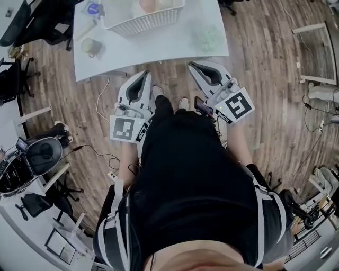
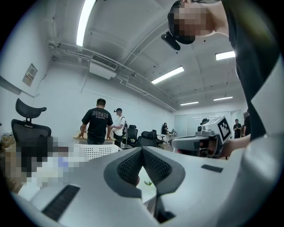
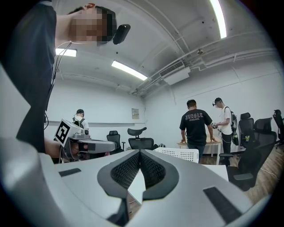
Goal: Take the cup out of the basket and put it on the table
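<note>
Looking down from the head view, I see the brown wooden plank floor (image 1: 265,79) under both grippers, and past their tips lies the white rectangular table (image 1: 159,50), its near edge just ahead of them. On that table, further ahead and well apart from either tip, sits the white perforated plastic basket (image 1: 143,21). From the left gripper view it shows a little left of the jaws (image 2: 95,150), and from the right gripper view a little right of them (image 3: 179,154). My left gripper (image 1: 144,75) has its jaws pressed together with nothing between them (image 2: 142,150). The right gripper (image 1: 192,65) is likewise closed and empty (image 3: 140,153). Both point roughly level toward the table, side by side. The cup (image 1: 148,4) shows only as a pale peach shape inside the basket, cut off by the picture's top edge. A cream mug with a handle (image 1: 90,46) stands on the table ahead and left of the left gripper. A pale green crumpled thing (image 1: 207,37) lies ahead of the right gripper.
</note>
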Action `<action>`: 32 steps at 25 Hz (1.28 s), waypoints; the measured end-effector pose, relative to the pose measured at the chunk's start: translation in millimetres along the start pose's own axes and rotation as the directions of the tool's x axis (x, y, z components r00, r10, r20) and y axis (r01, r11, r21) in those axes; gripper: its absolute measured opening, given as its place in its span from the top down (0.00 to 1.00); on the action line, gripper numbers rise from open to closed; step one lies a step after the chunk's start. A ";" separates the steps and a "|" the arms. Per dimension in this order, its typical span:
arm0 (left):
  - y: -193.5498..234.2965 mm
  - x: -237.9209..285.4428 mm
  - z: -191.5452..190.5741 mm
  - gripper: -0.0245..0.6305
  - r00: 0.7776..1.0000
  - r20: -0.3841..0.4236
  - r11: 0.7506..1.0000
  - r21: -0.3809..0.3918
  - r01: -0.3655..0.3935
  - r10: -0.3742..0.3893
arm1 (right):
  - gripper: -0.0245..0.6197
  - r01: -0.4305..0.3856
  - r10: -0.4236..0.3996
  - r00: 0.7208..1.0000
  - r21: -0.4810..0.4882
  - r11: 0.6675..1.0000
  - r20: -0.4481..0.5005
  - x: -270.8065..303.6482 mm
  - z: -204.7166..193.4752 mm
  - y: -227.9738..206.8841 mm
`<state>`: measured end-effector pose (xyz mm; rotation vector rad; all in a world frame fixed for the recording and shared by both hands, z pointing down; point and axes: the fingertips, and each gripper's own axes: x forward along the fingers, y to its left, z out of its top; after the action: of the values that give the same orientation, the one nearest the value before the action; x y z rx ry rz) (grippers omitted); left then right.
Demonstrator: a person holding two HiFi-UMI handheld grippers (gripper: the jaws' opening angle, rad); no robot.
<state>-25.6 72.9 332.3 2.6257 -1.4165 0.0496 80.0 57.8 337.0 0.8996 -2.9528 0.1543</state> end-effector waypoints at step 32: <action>150.6 14.4 0.7 0.93 0.992 -0.021 0.992 0.004 0.123 -0.123 | 0.93 0.094 -0.095 0.994 -0.009 0.996 -0.052 155.8 7.6 -5.0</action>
<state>-143.1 -20.4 351.6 2.7025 -1.2465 0.0650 -46.6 -33.4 342.0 1.0159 -2.8541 0.1619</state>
